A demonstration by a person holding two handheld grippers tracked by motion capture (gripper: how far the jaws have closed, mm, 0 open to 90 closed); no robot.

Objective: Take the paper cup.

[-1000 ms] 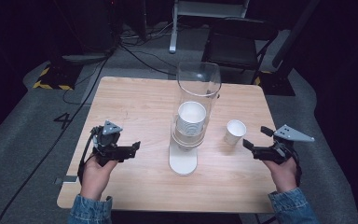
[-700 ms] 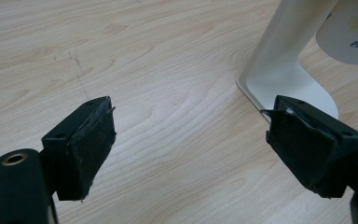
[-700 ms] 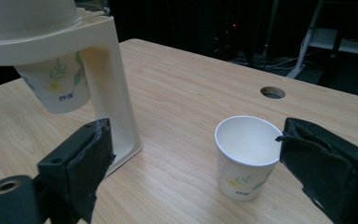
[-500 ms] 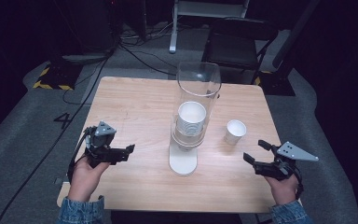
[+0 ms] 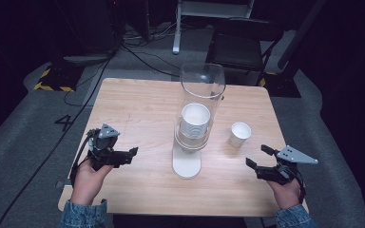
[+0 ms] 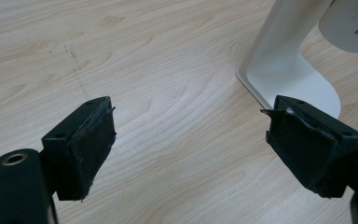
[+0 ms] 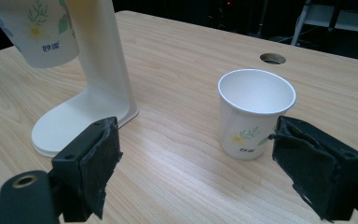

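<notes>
A white paper cup (image 5: 239,134) with a flower print stands upright on the wooden table (image 5: 138,109), right of a cup dispenser (image 5: 202,90). The dispenser is a clear tube on a white stand (image 5: 186,164) with a stack of cups (image 5: 195,121) inside. My right gripper (image 5: 256,156) is near the front right corner, open, its jaws having just been closing partway with nothing between them. In the right gripper view the cup (image 7: 254,114) stands a little beyond the gripper (image 7: 193,158). My left gripper (image 5: 129,156) hovers open at the front left, with bare wood between its fingers (image 6: 189,140).
The dispenser's white foot (image 6: 289,79) lies ahead and right of the left gripper. The lowest cup (image 7: 35,28) hangs from the tube's bottom. A cable hole (image 7: 272,58) sits in the tabletop behind the loose cup. A dark chair (image 5: 242,42) and floor cables lie beyond the table.
My right gripper has drawn back toward the table's near edge and sunk lower, and its jaws stand narrower than before. The left hand has stayed in place.
</notes>
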